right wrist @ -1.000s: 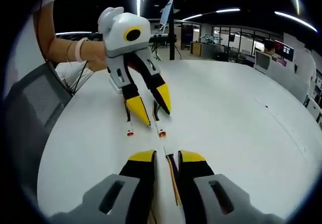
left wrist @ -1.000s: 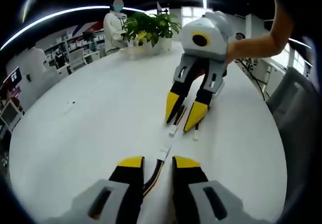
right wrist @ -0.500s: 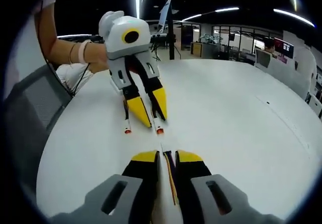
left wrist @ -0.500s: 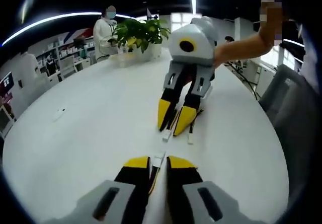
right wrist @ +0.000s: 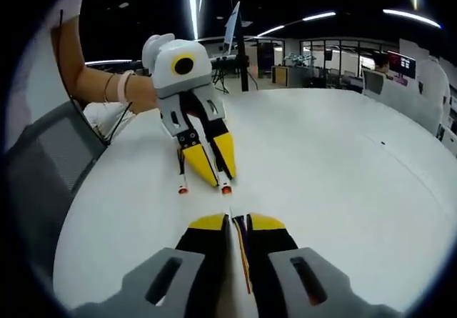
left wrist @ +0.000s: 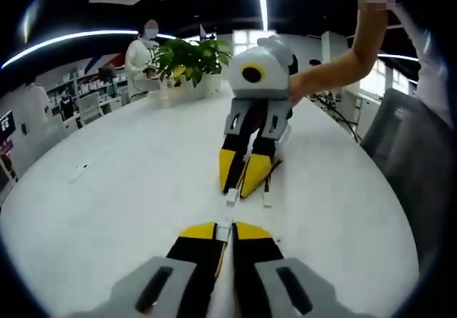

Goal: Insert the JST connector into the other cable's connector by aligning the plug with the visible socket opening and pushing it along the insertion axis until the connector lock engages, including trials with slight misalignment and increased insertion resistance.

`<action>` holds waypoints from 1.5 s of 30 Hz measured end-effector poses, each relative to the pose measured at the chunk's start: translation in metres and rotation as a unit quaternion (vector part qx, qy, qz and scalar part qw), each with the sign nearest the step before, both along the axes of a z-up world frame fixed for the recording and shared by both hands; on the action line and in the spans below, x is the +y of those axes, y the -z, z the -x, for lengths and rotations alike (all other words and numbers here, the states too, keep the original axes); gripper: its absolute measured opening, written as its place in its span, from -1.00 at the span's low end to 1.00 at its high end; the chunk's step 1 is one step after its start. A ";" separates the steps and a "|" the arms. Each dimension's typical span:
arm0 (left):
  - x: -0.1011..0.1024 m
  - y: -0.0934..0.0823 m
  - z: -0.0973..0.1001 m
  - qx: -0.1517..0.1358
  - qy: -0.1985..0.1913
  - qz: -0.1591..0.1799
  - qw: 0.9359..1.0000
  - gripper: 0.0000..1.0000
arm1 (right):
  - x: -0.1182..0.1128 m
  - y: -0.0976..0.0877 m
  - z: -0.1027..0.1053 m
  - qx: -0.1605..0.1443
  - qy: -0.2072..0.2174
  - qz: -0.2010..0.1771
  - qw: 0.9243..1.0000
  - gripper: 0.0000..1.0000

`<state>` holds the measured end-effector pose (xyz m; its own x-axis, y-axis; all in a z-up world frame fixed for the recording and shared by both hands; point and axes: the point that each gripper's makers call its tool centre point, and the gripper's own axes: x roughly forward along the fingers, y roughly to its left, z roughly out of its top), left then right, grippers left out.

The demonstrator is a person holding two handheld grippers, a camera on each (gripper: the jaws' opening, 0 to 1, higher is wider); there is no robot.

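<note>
On the white table (left wrist: 121, 189) my two grippers face each other, tip to tip. In the left gripper view my left gripper (left wrist: 224, 229) is shut on a cable whose white connector (left wrist: 224, 233) pokes out between the yellow tips. Just ahead, the right gripper (left wrist: 241, 181) is shut on its own cable, with a white connector (left wrist: 232, 196) at its tips and a second loose end (left wrist: 266, 201) beside it. In the right gripper view my right gripper (right wrist: 237, 222) pinches a thin wire (right wrist: 243, 250). The left gripper (right wrist: 216, 174) opposite shows an orange-tipped connector (right wrist: 226, 188) and another end (right wrist: 183, 188).
A potted plant (left wrist: 189, 52) and a person in white (left wrist: 139, 46) are at the table's far edge. A small item (left wrist: 78, 169) lies at the left. A grey chair (left wrist: 407, 139) stands beside the table, also seen as a chair (right wrist: 39, 164) in the right gripper view.
Both grippers' jaws have drawn together from well apart onto their cables. The two grippers have come slightly closer and more in line.
</note>
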<state>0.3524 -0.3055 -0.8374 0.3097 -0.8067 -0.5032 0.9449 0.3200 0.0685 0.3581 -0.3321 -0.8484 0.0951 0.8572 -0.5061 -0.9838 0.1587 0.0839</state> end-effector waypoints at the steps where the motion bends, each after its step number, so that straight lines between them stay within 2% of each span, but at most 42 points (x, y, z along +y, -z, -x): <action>1: 0.000 0.000 -0.001 -0.005 0.001 -0.002 1.000 -1.00 | 0.000 0.000 0.000 -0.001 -0.001 -0.001 1.000 -0.86; 17: -0.001 0.001 -0.004 -0.011 0.004 0.012 1.000 -0.99 | 0.004 -0.001 0.002 0.007 -0.002 -0.011 1.000 -0.90; 18: 0.000 0.002 -0.005 -0.011 0.005 0.012 1.000 -0.99 | 0.004 -0.002 0.002 0.007 -0.002 -0.012 1.000 -0.90; 19: 0.002 0.007 -0.005 -0.010 0.006 -0.003 1.000 -0.99 | 0.004 -0.002 0.003 0.007 -0.003 -0.012 1.000 -0.90; 20: -0.003 0.003 -0.006 -0.012 0.005 0.017 1.000 -0.99 | 0.004 -0.002 0.003 0.007 -0.003 -0.013 1.000 -0.91; 28: 0.000 0.006 -0.005 -0.013 0.003 0.030 0.999 -1.00 | 0.005 -0.004 0.005 0.004 -0.009 -0.015 1.000 -0.91; 37: 0.001 0.007 -0.005 -0.002 -0.005 0.037 0.999 -1.00 | 0.005 -0.005 0.007 -0.003 -0.016 -0.009 1.000 -0.92; 45: 0.001 0.003 -0.002 0.021 -0.015 0.047 0.999 -1.00 | 0.003 -0.011 0.012 -0.006 -0.020 -0.004 1.000 -0.92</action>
<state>0.3544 -0.3050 -0.8400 0.3139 -0.8422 -0.4384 0.9365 0.3508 -0.0033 0.3459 -0.3295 -0.8377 0.0662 0.8647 -0.4979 -0.9903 0.1180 0.0733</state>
